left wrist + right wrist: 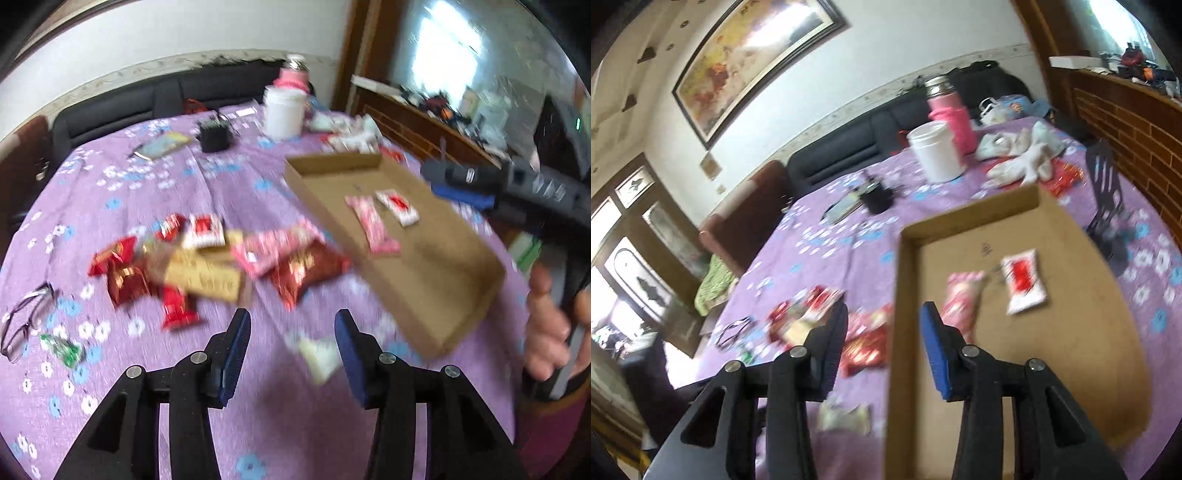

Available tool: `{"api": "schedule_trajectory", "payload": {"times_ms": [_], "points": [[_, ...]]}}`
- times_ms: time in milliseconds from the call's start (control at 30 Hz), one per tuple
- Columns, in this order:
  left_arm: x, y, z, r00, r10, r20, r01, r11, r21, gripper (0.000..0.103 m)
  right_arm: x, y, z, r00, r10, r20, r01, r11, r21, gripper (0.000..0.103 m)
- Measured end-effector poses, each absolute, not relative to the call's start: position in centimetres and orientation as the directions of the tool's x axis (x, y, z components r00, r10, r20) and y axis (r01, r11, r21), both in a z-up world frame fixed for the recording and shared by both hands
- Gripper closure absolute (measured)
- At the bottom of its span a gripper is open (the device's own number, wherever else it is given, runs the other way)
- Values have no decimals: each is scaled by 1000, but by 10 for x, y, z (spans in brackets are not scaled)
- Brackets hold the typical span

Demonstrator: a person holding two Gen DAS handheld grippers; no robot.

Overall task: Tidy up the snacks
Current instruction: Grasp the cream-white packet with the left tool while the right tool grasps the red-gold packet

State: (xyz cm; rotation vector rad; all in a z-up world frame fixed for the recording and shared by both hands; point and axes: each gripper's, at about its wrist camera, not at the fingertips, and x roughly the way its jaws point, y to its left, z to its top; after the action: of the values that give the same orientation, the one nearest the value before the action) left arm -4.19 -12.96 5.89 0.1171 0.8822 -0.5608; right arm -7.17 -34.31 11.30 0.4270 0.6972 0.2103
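A flat cardboard box [443,266] lies open at the right of the purple tablecloth. It holds a pink packet [373,229] and a white-and-red packet [399,206]. A blurred heap of red, pink and tan snack packets [207,266] sits left of the box. My left gripper [291,321] hovers open over the cloth, just above a pale packet [317,354]. My right gripper [884,310] is open above the left wall of the box [897,332]; its pads do not press on the wall. In the right wrist view the pink packet [960,295] lies beyond its right finger.
A white jar [284,110], a pink flask [951,114], a small black object [214,136] and white cloths [1023,155] stand at the table's far side. Glasses [22,325] and a green packet [62,349] lie at the left. A black stand [1104,192] is right of the box.
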Motion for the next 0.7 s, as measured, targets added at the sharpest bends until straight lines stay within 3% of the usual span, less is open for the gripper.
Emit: {"api": "schedule_trajectory", "payload": {"times_ms": [200, 367, 433, 533, 700], "points": [[-59, -166, 28, 419, -410, -810, 648, 760, -50, 53, -97, -329, 113, 744, 338, -576, -63, 894, 444, 63], [-49, -179, 14, 435, -357, -827, 627, 779, -7, 53, -100, -328, 112, 735, 325, -595, -48, 901, 432, 63], [-49, -179, 15, 453, -364, -814, 612, 791, -14, 71, -95, -324, 111, 727, 324, -605, -50, 904, 424, 63], [-49, -171, 16, 472, -348, -810, 580, 815, -12, 82, -85, -313, 111, 702, 349, -621, -77, 904, 421, 63], [-49, -126, 16, 482, -327, -813, 492, 869, -57, 84, -49, -278, 102, 603, 409, -685, -153, 902, 403, 63]]}}
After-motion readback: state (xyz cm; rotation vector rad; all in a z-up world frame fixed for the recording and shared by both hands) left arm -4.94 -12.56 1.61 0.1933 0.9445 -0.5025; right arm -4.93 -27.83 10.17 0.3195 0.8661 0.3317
